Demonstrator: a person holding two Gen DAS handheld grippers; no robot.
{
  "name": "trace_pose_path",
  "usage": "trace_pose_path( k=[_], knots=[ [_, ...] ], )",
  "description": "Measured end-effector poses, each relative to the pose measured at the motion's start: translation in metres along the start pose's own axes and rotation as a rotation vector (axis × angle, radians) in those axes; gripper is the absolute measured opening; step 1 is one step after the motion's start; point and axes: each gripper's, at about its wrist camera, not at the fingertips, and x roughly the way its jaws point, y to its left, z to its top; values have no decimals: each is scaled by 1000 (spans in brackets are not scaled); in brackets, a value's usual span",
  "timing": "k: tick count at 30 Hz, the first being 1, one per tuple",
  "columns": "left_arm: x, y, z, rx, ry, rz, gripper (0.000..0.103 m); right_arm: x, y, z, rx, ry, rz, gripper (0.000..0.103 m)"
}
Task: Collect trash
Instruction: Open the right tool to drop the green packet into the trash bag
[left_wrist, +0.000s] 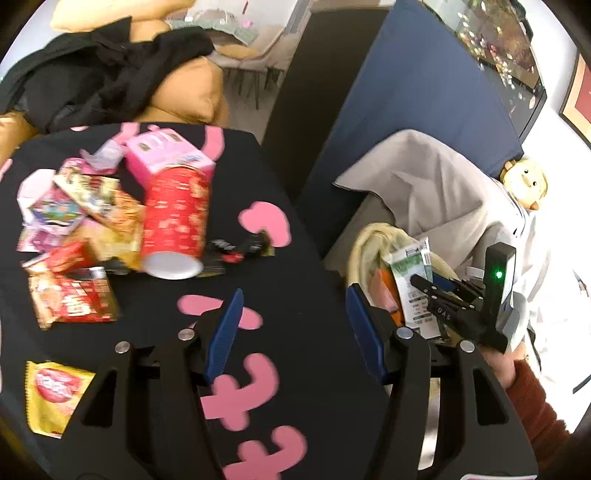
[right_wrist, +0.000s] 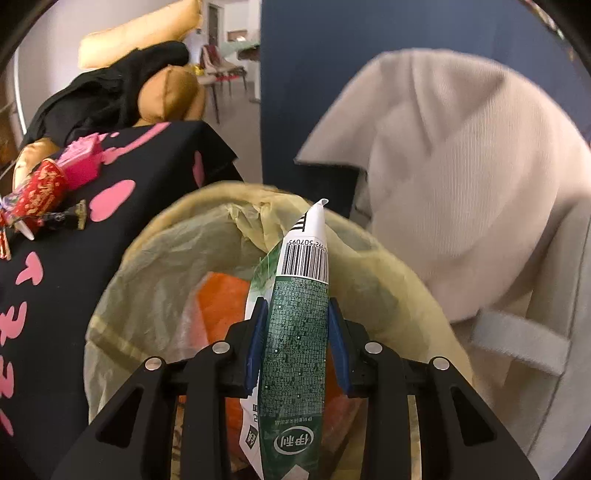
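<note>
Right gripper (right_wrist: 295, 332): I have it closed on a green and white wrapper (right_wrist: 295, 350), held upright over the mouth of the bin.
Left gripper (left_wrist: 293, 328): jaws wide apart, nothing between them, hanging above the near right edge of the worktop (left_wrist: 295, 236).
Bin (right_wrist: 388, 266): lined with a yellowish bag; an orange piece (right_wrist: 221, 302) lies inside. It stands just beside the worktop's right edge.
Trash on worktop: red can (left_wrist: 173, 225) lying on its side, pink box (left_wrist: 166, 155) behind it, a heap of snack packets (left_wrist: 74, 236) to its left, a dark wrapper (left_wrist: 236, 251) to its right, a yellow packet (left_wrist: 51, 395) near the front left corner.
Obstacles: beige cloth (right_wrist: 461, 177) draped close behind and right of the bin; blue panel (left_wrist: 406, 122) behind that.
Open room: a bare patch of the black, pink-patterned cover lies under my left gripper.
</note>
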Motion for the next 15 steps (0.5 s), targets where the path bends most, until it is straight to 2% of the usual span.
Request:
trace_pose_path(
  k=[4, 10, 13, 15],
  knots=[
    [-16, 23, -6, -14, -32, 9, 58, 10, 6, 0, -12, 60, -21, 31],
    [-39, 64, -13, -68, -64, 34, 59, -8, 2, 3, 74, 51, 6, 33],
    [-52, 87, -17, -98, -87, 49, 60, -26, 0, 2, 103, 11, 13, 53],
    [-58, 99, -19, -111, -100, 58, 60, -38, -1, 2, 115, -12, 18, 54]
  ],
)
